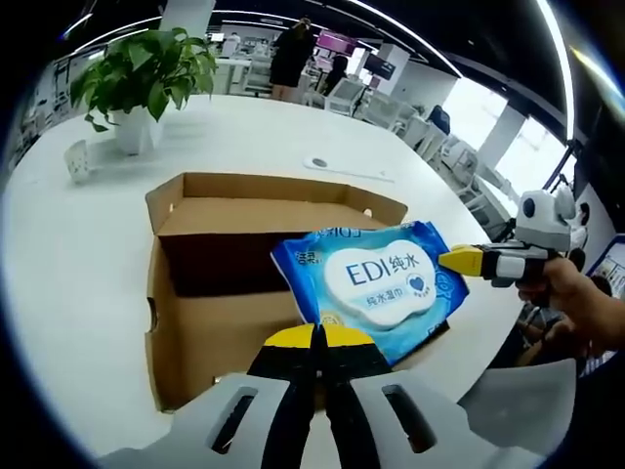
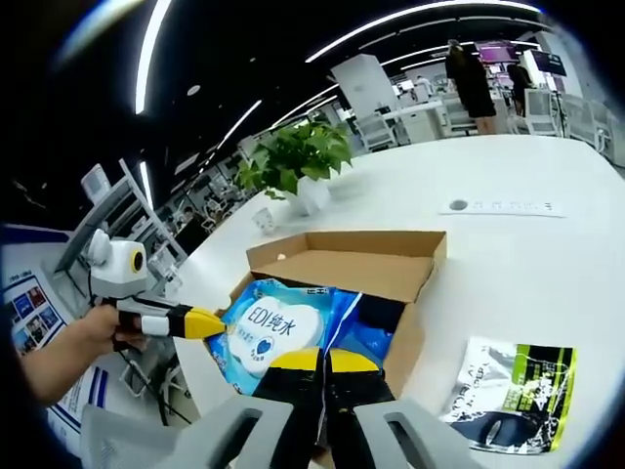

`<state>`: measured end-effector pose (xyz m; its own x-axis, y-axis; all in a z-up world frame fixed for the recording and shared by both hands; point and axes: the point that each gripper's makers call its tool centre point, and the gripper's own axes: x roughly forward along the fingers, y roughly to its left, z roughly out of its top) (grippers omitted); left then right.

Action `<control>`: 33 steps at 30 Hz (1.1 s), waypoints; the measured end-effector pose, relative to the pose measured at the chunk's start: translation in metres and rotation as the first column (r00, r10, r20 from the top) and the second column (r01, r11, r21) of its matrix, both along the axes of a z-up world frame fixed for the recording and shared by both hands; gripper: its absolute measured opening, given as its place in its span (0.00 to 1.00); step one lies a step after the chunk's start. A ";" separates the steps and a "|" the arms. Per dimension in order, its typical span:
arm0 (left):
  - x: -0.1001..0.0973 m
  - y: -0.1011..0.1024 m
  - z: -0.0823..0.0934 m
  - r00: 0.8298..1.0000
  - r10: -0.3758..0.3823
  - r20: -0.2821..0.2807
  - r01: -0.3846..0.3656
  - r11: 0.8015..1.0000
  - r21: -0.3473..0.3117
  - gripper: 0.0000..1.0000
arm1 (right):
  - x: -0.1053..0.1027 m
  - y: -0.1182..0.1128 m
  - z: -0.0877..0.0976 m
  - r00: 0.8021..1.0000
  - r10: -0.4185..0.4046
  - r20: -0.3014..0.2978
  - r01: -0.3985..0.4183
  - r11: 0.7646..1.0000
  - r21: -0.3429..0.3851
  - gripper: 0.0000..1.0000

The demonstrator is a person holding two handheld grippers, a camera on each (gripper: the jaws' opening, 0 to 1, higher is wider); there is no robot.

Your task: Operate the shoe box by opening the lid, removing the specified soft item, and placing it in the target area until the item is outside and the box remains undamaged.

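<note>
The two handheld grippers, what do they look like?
Both match: the left gripper and right gripper have pale grey slotted bodies, black tongs and yellow tips. Seen from the side, each carries a white rounded housing above a bare hand.

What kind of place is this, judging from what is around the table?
Probably a large open office or lab: a big white table with a potted plant, rows of chairs and desks behind it, and long strip lights on a dark ceiling.
</note>
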<state>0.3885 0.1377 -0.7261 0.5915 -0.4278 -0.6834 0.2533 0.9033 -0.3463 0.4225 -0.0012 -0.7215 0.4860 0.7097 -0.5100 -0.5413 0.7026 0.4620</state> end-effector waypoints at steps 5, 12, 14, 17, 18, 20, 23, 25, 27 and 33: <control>0.002 -0.010 0.005 1.000 -0.007 0.003 0.007 1.000 -0.012 0.00 | 0.002 -0.013 0.004 1.000 -0.023 -0.002 0.023 1.000 0.008 0.00; 0.005 -0.026 0.008 1.000 -0.027 0.006 0.027 0.999 -0.018 0.00 | 0.001 -0.028 0.007 0.999 -0.039 -0.006 0.039 0.999 0.007 0.00; 0.005 -0.029 0.009 0.999 -0.031 0.007 0.031 0.999 -0.019 0.00 | 0.001 -0.032 0.007 0.999 -0.043 -0.005 0.043 0.999 0.006 0.00; 0.007 -0.037 0.012 0.999 -0.040 0.011 0.040 0.999 -0.024 0.00 | 0.002 -0.038 0.008 0.999 -0.051 -0.005 0.051 0.999 0.005 0.00; 0.007 -0.039 0.012 0.999 -0.042 0.013 0.042 0.999 -0.025 0.00 | 0.002 -0.042 0.008 0.998 -0.055 -0.005 0.055 0.998 0.004 0.00; 0.009 -0.044 0.014 0.999 -0.045 0.014 0.046 0.998 -0.031 0.00 | 0.002 -0.046 0.009 0.998 -0.061 -0.006 0.061 0.998 0.004 0.00; 0.010 -0.051 0.015 0.998 -0.054 0.015 0.054 0.998 -0.032 0.00 | 0.003 -0.055 0.009 0.997 -0.073 -0.007 0.073 0.997 0.002 0.00; 0.011 -0.056 0.015 0.998 -0.059 0.016 0.060 0.998 -0.031 0.00 | 0.004 -0.060 0.010 0.997 -0.080 -0.007 0.080 0.997 0.000 0.00; 0.012 -0.061 0.015 0.998 -0.065 0.016 0.066 0.997 -0.030 0.00 | 0.005 -0.065 0.011 0.996 -0.087 -0.008 0.087 0.996 -0.002 0.00; 0.015 -0.075 0.017 0.997 -0.075 0.022 0.076 0.996 -0.041 0.00 | 0.006 -0.078 0.011 0.995 -0.102 -0.009 0.102 0.995 -0.007 0.00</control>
<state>0.4038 0.0631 -0.7090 0.5705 -0.4996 -0.6519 0.3274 0.8663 -0.3773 0.4283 -0.0792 -0.7100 0.5505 0.6536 -0.5195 -0.4625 0.7567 0.4620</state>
